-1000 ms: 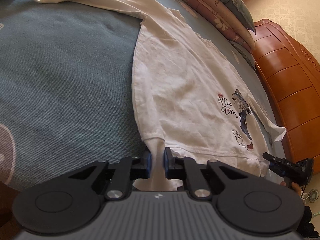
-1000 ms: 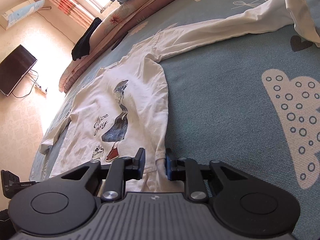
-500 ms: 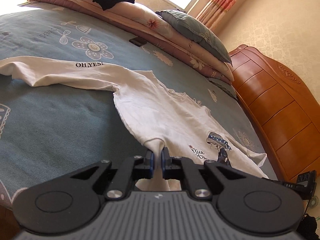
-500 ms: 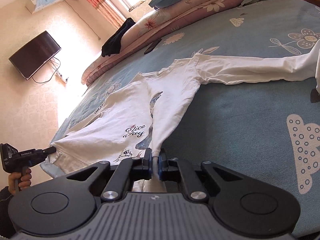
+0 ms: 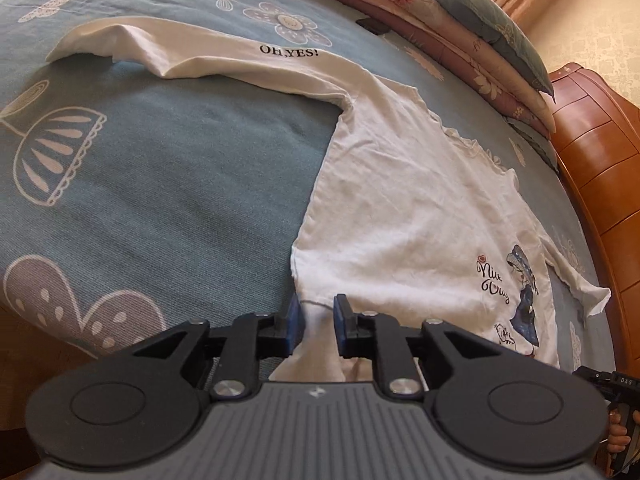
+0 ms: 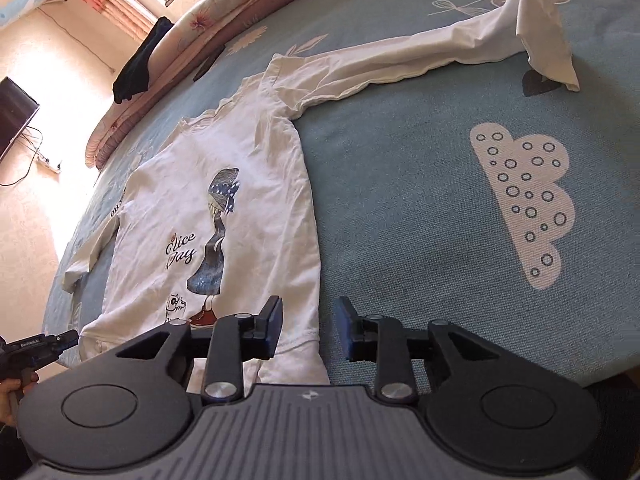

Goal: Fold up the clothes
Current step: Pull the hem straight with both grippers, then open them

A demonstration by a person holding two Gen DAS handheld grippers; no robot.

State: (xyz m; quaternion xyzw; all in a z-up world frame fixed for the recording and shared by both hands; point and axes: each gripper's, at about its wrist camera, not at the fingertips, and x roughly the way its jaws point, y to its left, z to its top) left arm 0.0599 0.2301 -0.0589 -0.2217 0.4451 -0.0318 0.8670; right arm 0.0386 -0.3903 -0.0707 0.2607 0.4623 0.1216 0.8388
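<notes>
White shirt, girl print; teal bedspread, pale, perhaps cloud, motifs.

free: bedspread beside shirt | blocked: pillows, headboard

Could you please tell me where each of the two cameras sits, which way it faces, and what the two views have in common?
Left wrist: sits on the left gripper, looking down along its opening jaws over the shirt's hem corner between them; the other gripper and fingers show at lower right.
Right wrist: sits on the right gripper, jaws opening around the opposite hem corner, facing across the shirt; the left gripper shows at lower left.
Shared: the white printed shirt spread on the blue bedspread, and the pillows beyond.
</notes>
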